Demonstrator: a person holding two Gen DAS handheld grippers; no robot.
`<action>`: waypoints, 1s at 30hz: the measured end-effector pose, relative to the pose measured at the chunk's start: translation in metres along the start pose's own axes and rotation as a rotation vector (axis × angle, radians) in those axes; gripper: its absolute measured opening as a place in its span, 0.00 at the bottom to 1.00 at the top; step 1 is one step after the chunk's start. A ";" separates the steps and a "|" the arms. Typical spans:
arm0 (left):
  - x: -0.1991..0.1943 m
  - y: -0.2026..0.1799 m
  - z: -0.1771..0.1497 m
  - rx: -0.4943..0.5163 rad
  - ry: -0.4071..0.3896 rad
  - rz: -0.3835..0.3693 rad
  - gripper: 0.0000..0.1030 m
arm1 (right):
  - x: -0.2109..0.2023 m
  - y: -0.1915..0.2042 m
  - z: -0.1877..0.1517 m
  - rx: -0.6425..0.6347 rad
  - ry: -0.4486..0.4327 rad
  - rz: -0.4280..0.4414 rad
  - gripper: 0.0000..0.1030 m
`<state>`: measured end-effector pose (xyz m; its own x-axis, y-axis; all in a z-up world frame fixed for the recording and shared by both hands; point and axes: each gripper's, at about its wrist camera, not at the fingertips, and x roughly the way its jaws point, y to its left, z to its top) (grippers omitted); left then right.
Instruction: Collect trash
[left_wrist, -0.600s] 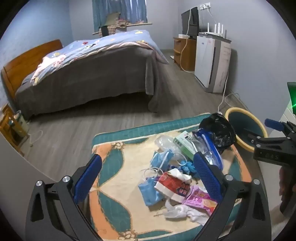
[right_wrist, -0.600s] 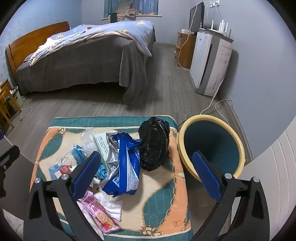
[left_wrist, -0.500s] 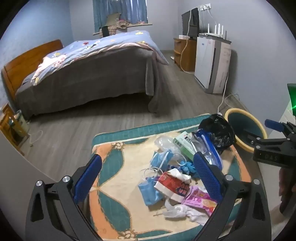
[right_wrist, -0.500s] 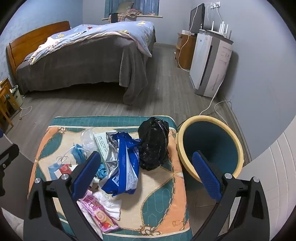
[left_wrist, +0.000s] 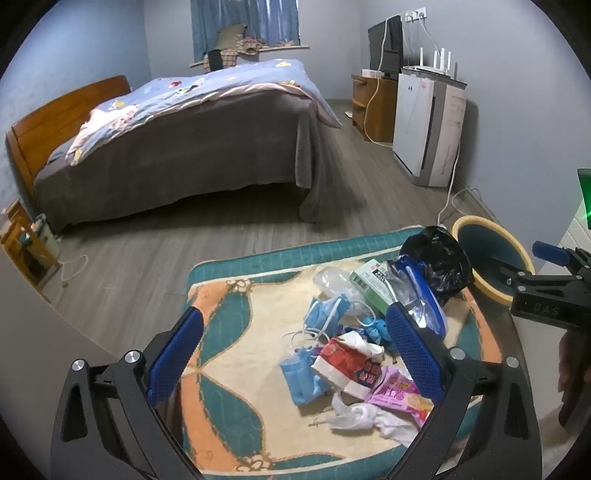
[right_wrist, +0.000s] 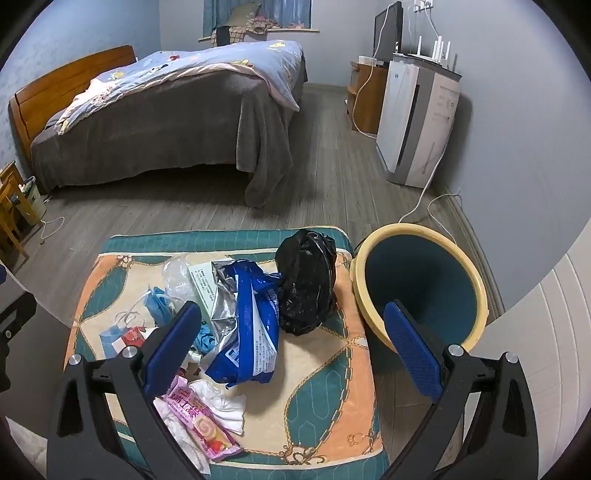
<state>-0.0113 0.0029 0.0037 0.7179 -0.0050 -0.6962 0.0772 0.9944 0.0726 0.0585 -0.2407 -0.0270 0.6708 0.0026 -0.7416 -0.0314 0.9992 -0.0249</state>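
The left gripper (left_wrist: 295, 354) is wide open and holds nothing. Its two blue fingers (left_wrist: 176, 354) fill the bottom of the left wrist view, above a rug (left_wrist: 229, 398) with green, orange and cream shapes. The trash lies in a heap on the rug, in the lower right of that view. There are two blue face masks (left_wrist: 325, 314), a red and white wrapper (left_wrist: 347, 363), a pink snack wrapper (left_wrist: 395, 391), some white tissue (left_wrist: 354, 411), a green and white box (left_wrist: 369, 284), a clear plastic bag (left_wrist: 332, 277), a blue and silver bag (left_wrist: 421, 299) and a black plastic bag (left_wrist: 439, 258). The red wrapper, one mask and the tissue show between the open fingers, but the fingers are not touching them. The right gripper (right_wrist: 295, 354) is wide open too and holds nothing. In the right wrist view the blue and silver bag (right_wrist: 247, 325) sits in the middle of the frame between its fingers, and the black plastic bag (right_wrist: 306, 280) is just to the right of it, touching it. The pink snack wrapper (right_wrist: 199, 421) and white tissue (right_wrist: 225, 406) lie at the lower left. A yellow bucket (right_wrist: 476, 325) with a blue inside stands on the floor just beside the rug's right edge, at the right of the frame. A bed (right_wrist: 166, 122) fills the upper left, well apart from the rug.
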 end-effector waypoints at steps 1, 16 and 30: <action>0.002 0.000 0.000 -0.001 0.000 -0.001 0.95 | 0.000 0.000 0.000 0.000 0.001 0.001 0.95; 0.002 0.000 0.000 -0.003 0.003 0.000 0.95 | 0.002 0.001 -0.002 0.004 0.013 0.003 0.95; 0.002 0.000 0.000 -0.002 0.004 0.000 0.95 | 0.003 0.000 -0.003 0.002 0.026 0.003 0.95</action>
<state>-0.0095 0.0033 0.0023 0.7151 -0.0044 -0.6990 0.0755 0.9946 0.0709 0.0585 -0.2406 -0.0308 0.6513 0.0049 -0.7588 -0.0321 0.9993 -0.0211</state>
